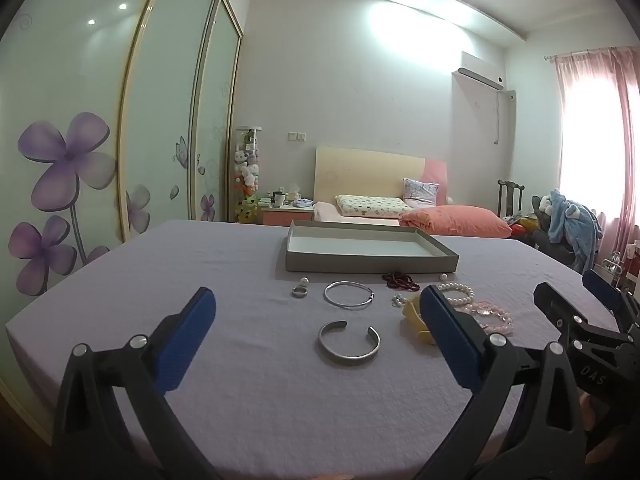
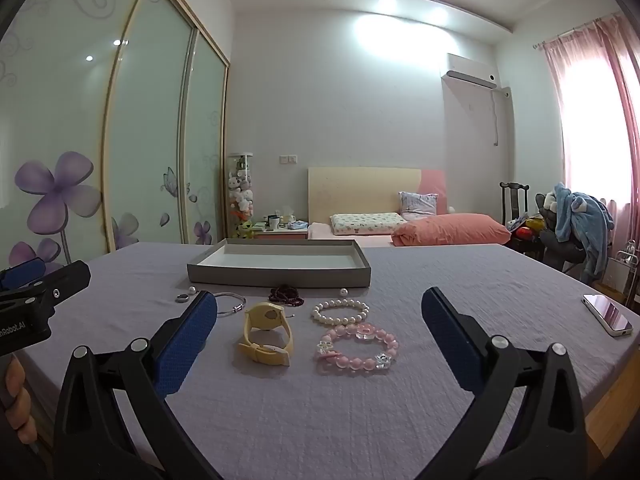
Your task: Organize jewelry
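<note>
Two grippers, left gripper [image 1: 318,320] and right gripper [image 2: 319,320], hover with blue-padded fingers [image 1: 188,344] spread wide, pinching nothing. On the lilac-clothed surface [image 2: 440,400] lie an open silver cuff bangle [image 1: 349,343], a yellow plastic watch [image 2: 267,332], a white pearl bracelet [image 2: 340,311] and a pink bead bracelet [image 2: 357,349], all near a shallow grey cardboard tray [image 2: 280,274].

A surface covered with a lilac cloth [image 1: 200,272] is seen. On it a shallow grey tray [image 1: 370,262] is placed at the far side. Nearer, a small ring [image 1: 299,291], two loose pearls [image 1: 305,280], a thin silver bangle [image 1: 348,295], an open silver cuff [image 1: 349,342], a dark red bead bracelet [image 2: 286,295], a yellow watch [image 2: 267,332], a pearl bracelet [image 2: 340,311] and a pink bead bracelet [image 2: 357,349] are laid. A phone [image 2: 608,314] is lying well apart, at the right edge.
</note>
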The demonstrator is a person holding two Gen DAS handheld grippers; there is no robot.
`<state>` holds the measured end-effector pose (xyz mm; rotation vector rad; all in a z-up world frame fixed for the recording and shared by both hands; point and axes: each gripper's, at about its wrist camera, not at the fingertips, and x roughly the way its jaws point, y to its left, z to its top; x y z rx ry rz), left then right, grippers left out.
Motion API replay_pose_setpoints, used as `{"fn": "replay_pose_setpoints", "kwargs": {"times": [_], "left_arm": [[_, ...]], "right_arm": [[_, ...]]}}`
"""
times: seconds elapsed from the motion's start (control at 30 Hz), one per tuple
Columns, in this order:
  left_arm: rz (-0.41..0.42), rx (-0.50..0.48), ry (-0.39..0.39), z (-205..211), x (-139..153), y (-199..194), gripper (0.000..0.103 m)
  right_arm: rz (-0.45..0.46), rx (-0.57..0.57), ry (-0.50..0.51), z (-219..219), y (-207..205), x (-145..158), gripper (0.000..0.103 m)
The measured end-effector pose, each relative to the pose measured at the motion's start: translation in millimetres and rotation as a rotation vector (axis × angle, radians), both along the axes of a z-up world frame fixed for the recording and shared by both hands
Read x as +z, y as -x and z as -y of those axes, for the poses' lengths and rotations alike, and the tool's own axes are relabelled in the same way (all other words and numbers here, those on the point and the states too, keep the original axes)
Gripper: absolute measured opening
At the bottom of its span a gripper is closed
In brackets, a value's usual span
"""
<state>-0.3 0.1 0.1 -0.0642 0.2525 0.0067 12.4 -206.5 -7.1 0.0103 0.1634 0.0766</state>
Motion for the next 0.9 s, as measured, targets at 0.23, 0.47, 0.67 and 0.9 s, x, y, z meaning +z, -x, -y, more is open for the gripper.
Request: {"fn": "replay_pose_setpoints", "kwargs": {"times": [0.23,0.47,0.67,0.9], "left_arm": [[-0.006,0.000,0.002,-0.2,0.0,-0.2,0.099],[-0.007,0.003,0.005,0.1,-0.2,-1.6,0.099],[-0.008,0.002,0.009,-1.1,-0.4,-1.7,0.099],[-0.006,0.000,0.009,-0.9,0.2,0.0,0.099]], "right_arm": [[0.000,-0.001,-0.001,0.2,-0.1,0.2,0.101],[0.002,-0.003,0.000,0.6,-0.2,-0.1,0.101],[0.002,-0.001,-0.002,0.6,0.0,0.1,0.101],[0.002,-0.002,-0.003,0.9,0.1,0.0,0.101]]}}
